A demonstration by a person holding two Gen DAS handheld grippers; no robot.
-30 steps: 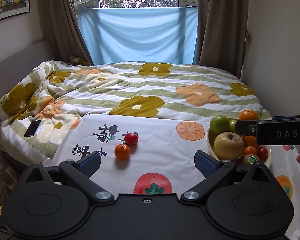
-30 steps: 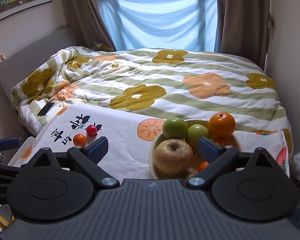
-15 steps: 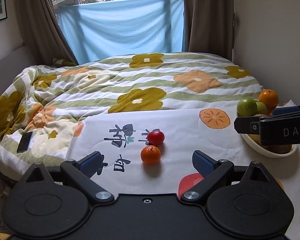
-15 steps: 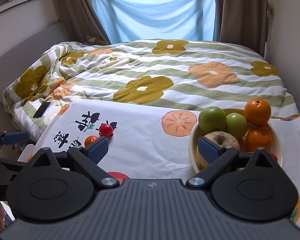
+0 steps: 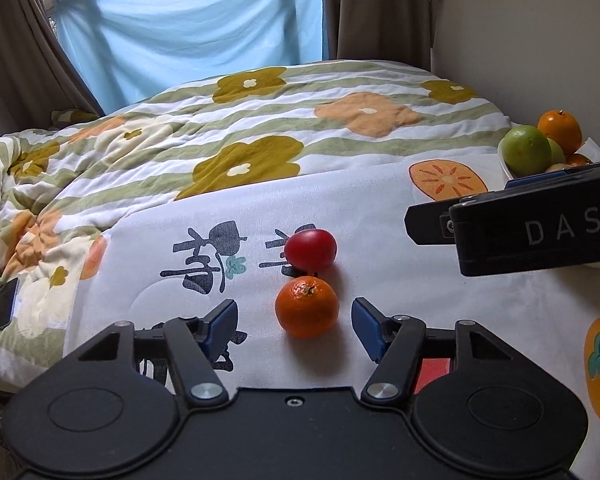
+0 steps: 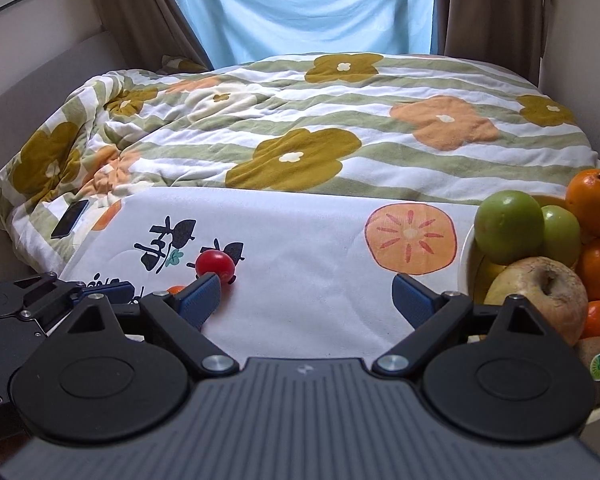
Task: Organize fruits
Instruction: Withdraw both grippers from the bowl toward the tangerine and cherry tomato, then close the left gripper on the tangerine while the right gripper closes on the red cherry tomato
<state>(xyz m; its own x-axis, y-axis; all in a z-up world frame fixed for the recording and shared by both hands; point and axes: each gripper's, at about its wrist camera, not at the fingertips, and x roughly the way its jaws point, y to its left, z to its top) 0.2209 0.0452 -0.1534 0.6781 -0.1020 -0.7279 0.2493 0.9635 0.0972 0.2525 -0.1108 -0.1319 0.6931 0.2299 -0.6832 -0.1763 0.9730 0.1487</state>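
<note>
On the printed cloth over the bed, the left claw (image 5: 294, 330) is closing around the small orange (image 5: 307, 306), pads not yet touching, the right claw (image 6: 306, 298) empty and apart; next comes a gentle squeeze, then lifting toward the bowl (image 6: 466, 256).

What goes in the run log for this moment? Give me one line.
left gripper: closing, mandarin between pads, untouched | right gripper: open, empty | tomato: on cloth | bowl: full
</note>
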